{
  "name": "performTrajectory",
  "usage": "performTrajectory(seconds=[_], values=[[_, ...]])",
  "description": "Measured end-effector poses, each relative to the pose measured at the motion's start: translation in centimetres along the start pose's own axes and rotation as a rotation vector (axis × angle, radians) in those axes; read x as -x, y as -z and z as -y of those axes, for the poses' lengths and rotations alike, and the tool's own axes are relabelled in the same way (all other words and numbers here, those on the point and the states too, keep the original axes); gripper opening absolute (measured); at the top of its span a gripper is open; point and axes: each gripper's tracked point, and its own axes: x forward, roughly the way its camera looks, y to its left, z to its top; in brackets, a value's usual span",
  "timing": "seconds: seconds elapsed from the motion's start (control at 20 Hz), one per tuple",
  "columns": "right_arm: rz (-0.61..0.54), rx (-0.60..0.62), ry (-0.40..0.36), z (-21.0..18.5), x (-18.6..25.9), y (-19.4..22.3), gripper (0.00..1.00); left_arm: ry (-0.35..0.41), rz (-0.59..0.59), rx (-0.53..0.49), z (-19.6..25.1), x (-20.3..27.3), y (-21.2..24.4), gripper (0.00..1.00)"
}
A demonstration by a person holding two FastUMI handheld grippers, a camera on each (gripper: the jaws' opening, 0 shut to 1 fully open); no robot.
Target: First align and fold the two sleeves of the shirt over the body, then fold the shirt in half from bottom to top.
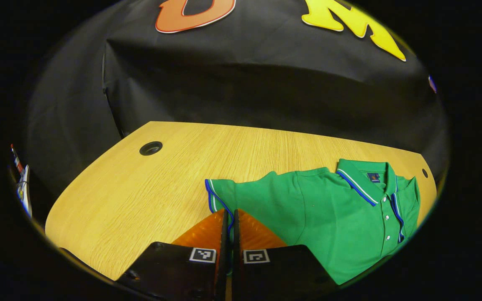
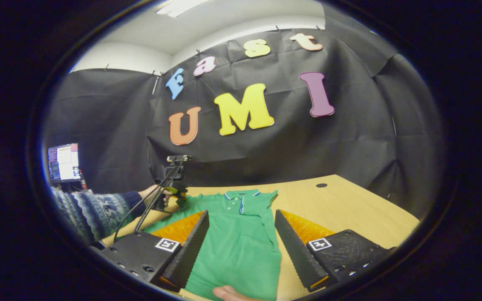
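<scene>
Your green polo shirt (image 2: 241, 238) lies front up on the wooden table (image 1: 140, 184), collar (image 1: 362, 182) toward the far edge by the booth wall, hem toward the near edge.

Left gripper (image 1: 229, 217): jaws drawn together, the trimmed cuff of the sleeve (image 1: 241, 194) pinched between them. That sleeve is stretched out sideways from the body, not laid over it. In the right gripper view you see this gripper (image 2: 173, 184) farther off at the shirt's shoulder, held by a hand in a knitted sleeve (image 2: 94, 209).

Right gripper (image 2: 241, 225): jaws spread wide, holding nothing, poised above the lower body of the shirt. A fingertip (image 2: 228, 292) shows at the hem.

The other sleeve (image 2: 271, 209) seems to lie narrow along the body's side; whether it is folded in you cannot tell from here.

Progress, as a judgement: you are in the sleeve stage. At least one sleeve is left to lay over the body, and the shirt runs full length, so the bottom-to-top fold remains.
</scene>
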Motion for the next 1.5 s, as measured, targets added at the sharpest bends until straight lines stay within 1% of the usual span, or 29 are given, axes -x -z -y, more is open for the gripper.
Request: performTrajectory(seconds=[0.1, 0.3, 0.5, 0.6, 0.7, 0.8, 0.85, 0.9, 0.95, 1.0, 1.1, 1.15, 1.2, 1.25, 1.4, 1.5], values=[[-0.013, -0.009, -0.003, -0.1, -0.3, 0.5, 0.95, 0.003, 0.002, -0.007, 1.0, 0.3, -0.2, 0.11], [-0.010, 0.003, 0.027, 0.8, -0.2, 0.6, 0.96, 0.018, 0.025, -0.018, 3.1, 1.0, -1.4, 0.11], [-0.022, -0.011, 0.044, 1.4, 0.0, 1.0, 0.95, 0.031, 0.031, -0.069, 5.8, 2.0, -2.1, 0.11], [-0.019, -0.009, 0.059, 1.9, 0.1, 1.0, 0.96, 0.021, 0.044, -0.101, 7.1, 2.5, -2.6, 0.11], [-0.012, 0.003, 0.077, 2.3, 0.3, 1.0, 0.96, 0.042, 0.054, -0.138, 9.2, 3.0, -2.8, 0.11], [-0.004, 0.012, 0.090, 2.6, 0.6, 1.0, 0.96, 0.034, 0.070, -0.179, 10.7, 3.3, -3.0, 0.11], [-0.004, 0.011, 0.094, 2.9, 0.8, 1.3, 0.96, 0.014, 0.080, -0.188, 11.3, 3.4, -3.1, 0.11], [-0.010, 0.009, 0.097, 3.1, 1.1, 1.5, 0.95, -0.017, 0.087, -0.195, 11.6, 3.7, -3.2, 0.13], [-0.015, 0.006, 0.102, 3.2, 1.4, 1.8, 0.95, -0.028, 0.089, -0.195, 12.2, 4.0, -3.2, 0.15], [-0.018, 0.002, 0.108, 3.5, 1.5, 1.9, 0.95, -0.013, 0.087, -0.192, 13.3, 4.2, -2.9, 0.17], [-0.030, -0.006, 0.118, 3.8, 1.7, 2.2, 0.95, 0.025, 0.112, -0.202, 15.1, 5.9, -3.4, 0.73], [-0.030, -0.010, 0.121, 3.9, 2.0, 2.3, 0.96, 0.038, 0.132, -0.210, 15.7, 6.7, -3.9, 0.81], [-0.026, -0.012, 0.125, 3.9, 2.1, 2.2, 0.96, 0.060, 0.145, -0.209, 16.6, 7.3, -4.1, 0.97], [-0.023, -0.010, 0.130, 4.0, 2.3, 2.2, 0.96, 0.076, 0.155, -0.211, 17.1, 8.1, -4.4, 1.00], [-0.022, 0.010, 0.144, 4.0, 3.0, 1.8, 0.96, 0.101, 0.216, -0.215, 17.6, 11.9, -5.7, 1.00], [-0.011, 0.026, 0.151, 3.9, 3.7, 1.1, 0.96, 0.119, 0.255, -0.203, 17.4, 14.6, -5.8, 1.00]])
